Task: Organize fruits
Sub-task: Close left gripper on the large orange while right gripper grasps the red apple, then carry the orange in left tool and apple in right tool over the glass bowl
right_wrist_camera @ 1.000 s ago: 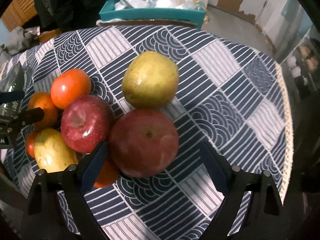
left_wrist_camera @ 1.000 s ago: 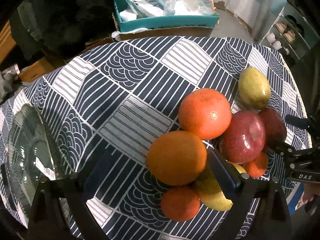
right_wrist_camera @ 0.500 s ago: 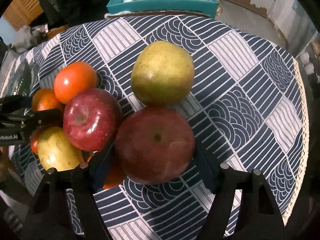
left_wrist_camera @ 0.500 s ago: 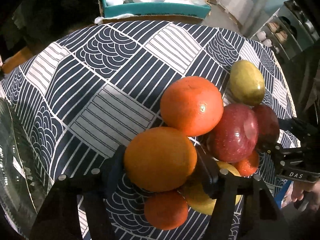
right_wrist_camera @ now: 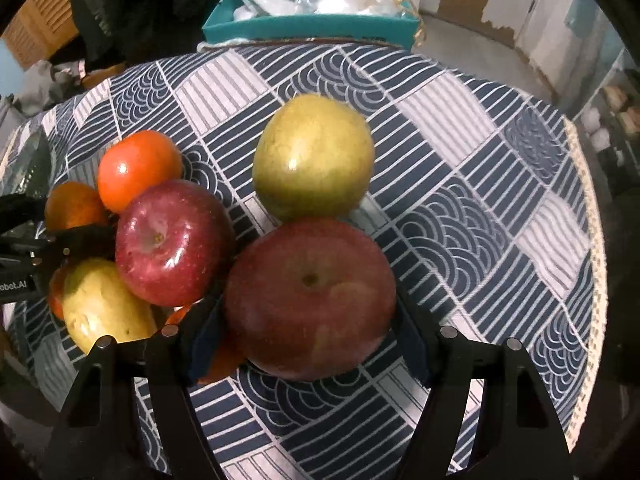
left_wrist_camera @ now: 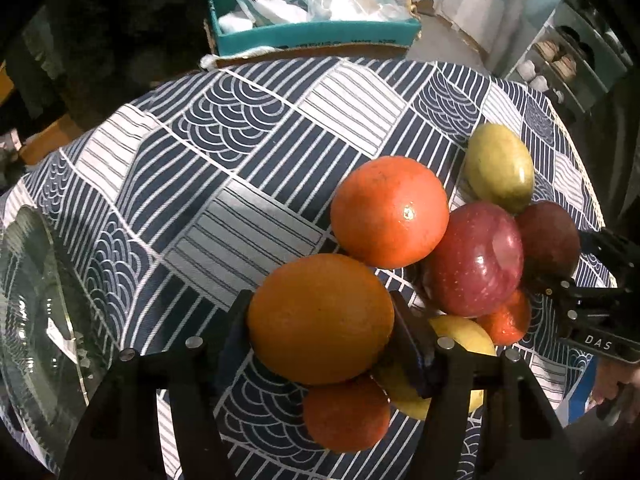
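Fruit crowds one side of a desk (left_wrist_camera: 248, 152) draped in a navy-and-white patterned cloth, as two hand-held tools clamp down at once. The left tool (left_wrist_camera: 320, 320), its jaws having just been closing, now pinches a large orange (left_wrist_camera: 320, 318) at the pile's 9 o'clock edge; the right tool (right_wrist_camera: 310, 300), likewise just closed in, grips a dull red apple (right_wrist_camera: 310, 298) at the pile's 3 o'clock side. Trouble, if it comes, likely starts with the neighbours. A small orange (left_wrist_camera: 346, 416) and a yellow pear (left_wrist_camera: 460, 336) sit just beside the held orange, at its 6 and 4 o'clock, and the left tool's right-hand finger stands wedged against them; lifting could roll either one loose. A redder orange (left_wrist_camera: 390, 212) sits close at 1 o'clock. On the other side, a glossy red apple (right_wrist_camera: 172, 242) leans against the gripped one at 10 o'clock and a green pear (right_wrist_camera: 314, 158) touches it at 12, so pulling it out may set both rolling toward the cloth's edge. Round, smooth skins held only at two narrow pads could also slip or spin in the grasp. A glass plate (left_wrist_camera: 36, 320), lying at 9 o'clock of the left view, looks the probable destination.
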`<action>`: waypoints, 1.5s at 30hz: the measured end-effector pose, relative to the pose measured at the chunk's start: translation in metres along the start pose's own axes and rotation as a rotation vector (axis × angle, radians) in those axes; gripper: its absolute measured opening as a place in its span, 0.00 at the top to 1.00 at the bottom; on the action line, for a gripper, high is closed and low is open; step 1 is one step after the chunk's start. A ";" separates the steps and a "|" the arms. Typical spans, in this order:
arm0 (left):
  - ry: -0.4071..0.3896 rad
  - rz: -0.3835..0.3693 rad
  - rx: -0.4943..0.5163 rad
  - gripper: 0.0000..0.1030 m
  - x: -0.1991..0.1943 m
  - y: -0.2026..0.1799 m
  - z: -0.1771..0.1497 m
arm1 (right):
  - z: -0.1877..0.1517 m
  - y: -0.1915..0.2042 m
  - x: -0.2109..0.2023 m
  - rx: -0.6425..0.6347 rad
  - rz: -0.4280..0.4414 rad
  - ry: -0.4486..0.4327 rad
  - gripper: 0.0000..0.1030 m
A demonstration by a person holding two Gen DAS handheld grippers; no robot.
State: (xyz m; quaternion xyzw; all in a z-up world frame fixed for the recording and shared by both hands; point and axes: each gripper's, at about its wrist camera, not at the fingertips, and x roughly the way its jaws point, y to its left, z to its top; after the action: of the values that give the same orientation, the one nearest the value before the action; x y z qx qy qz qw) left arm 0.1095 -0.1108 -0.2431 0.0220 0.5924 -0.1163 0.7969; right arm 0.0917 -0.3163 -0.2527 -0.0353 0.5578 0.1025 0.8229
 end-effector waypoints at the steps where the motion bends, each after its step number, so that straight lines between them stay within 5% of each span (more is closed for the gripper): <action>1: -0.008 0.003 -0.003 0.35 -0.003 0.001 0.000 | 0.000 0.001 -0.001 0.003 -0.008 -0.007 0.27; 27: -0.240 0.060 -0.055 0.35 -0.107 0.023 -0.011 | 0.013 0.026 -0.104 -0.016 -0.094 -0.296 0.27; 45: -0.380 0.088 -0.074 0.35 -0.173 0.038 -0.027 | 0.026 0.062 -0.160 -0.063 -0.050 -0.439 0.27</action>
State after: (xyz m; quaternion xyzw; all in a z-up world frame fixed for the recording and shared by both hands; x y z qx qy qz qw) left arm 0.0454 -0.0420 -0.0905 -0.0034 0.4338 -0.0616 0.8989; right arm 0.0454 -0.2721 -0.0919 -0.0518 0.3607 0.1049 0.9253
